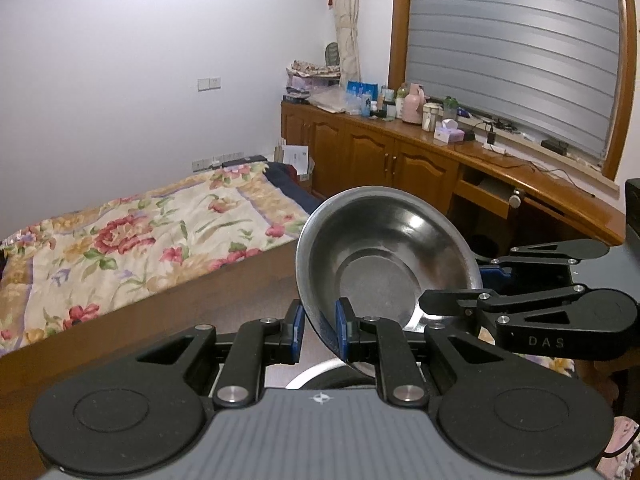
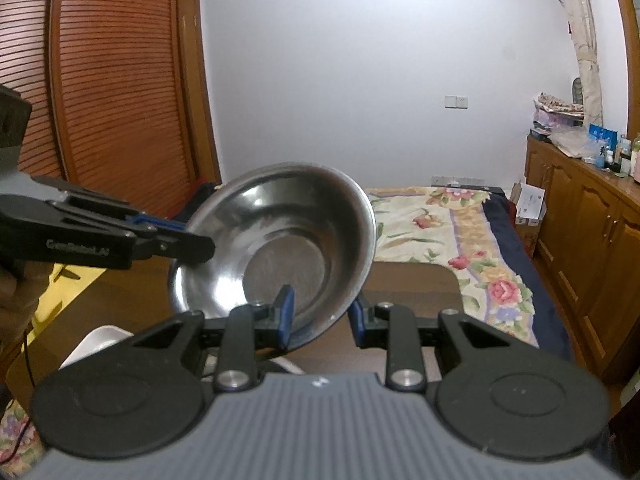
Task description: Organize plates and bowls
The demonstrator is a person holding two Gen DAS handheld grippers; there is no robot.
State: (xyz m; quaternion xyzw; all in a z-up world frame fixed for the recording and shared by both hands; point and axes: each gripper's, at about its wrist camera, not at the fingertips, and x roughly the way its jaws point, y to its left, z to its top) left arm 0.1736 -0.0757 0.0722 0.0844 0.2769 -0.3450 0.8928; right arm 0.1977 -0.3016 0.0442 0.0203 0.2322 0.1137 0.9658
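Observation:
A single steel bowl [image 1: 384,248] hangs tilted in the air, its hollow facing both cameras, and both grippers hold it. My left gripper [image 1: 320,330] is shut on the near rim, one blue pad inside the bowl and one outside. My right gripper [image 1: 460,280] reaches in from the right and clamps the opposite rim. In the right wrist view the same bowl [image 2: 288,232] sits between the pads of my right gripper [image 2: 322,316]. There, my left gripper [image 2: 192,236] bites the bowl's left rim.
Below the bowl a pale round rim [image 1: 316,372] shows, and a white dish [image 2: 100,340] lies on the brown table [image 2: 412,280]. A bed with a floral cover [image 1: 140,232] stands beyond, and wooden cabinets [image 1: 380,152] with clutter line the window wall.

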